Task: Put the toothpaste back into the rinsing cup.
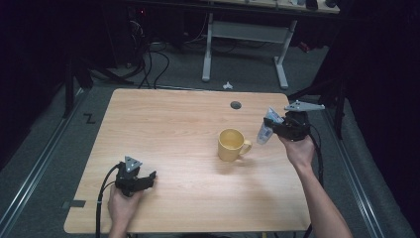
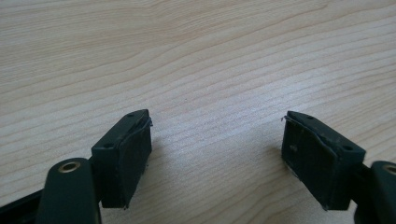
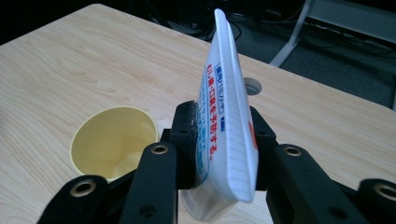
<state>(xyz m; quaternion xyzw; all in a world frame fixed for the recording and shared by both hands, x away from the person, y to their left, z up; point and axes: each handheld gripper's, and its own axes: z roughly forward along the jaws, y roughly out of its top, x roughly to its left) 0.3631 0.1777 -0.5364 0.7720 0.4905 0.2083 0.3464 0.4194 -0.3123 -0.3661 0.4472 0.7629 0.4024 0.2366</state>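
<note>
High view: the right gripper [image 1: 274, 130] is raised off the table [image 1: 163, 129] and clamps a tube [image 1: 268, 126], with the mug [image 1: 231, 144] just beside and below its tip, toward the person's left. The left gripper [image 1: 147, 177] rests low on the table, well apart from the mug, near the person's edge.

Left gripper view: its jaws stand wide apart, nothing between them, bare wood ahead.

Right gripper view: the jaws pinch the tube [image 3: 226, 121] across its flat faces, near its lower end. The tube's long axis runs up and away from the jaws, the crimped end topmost, the lower end (probably the cap, though it is partly hidden) pointing down below the pads. The mug [image 3: 112, 140] sits open-mouthed just left of and under the jaws.

The step looks like dropping the tube into the mug. To do it well, carry the lower end over the mug's mouth, keep the long axis near upright, lower until the end is inside the rim, then release.
</note>
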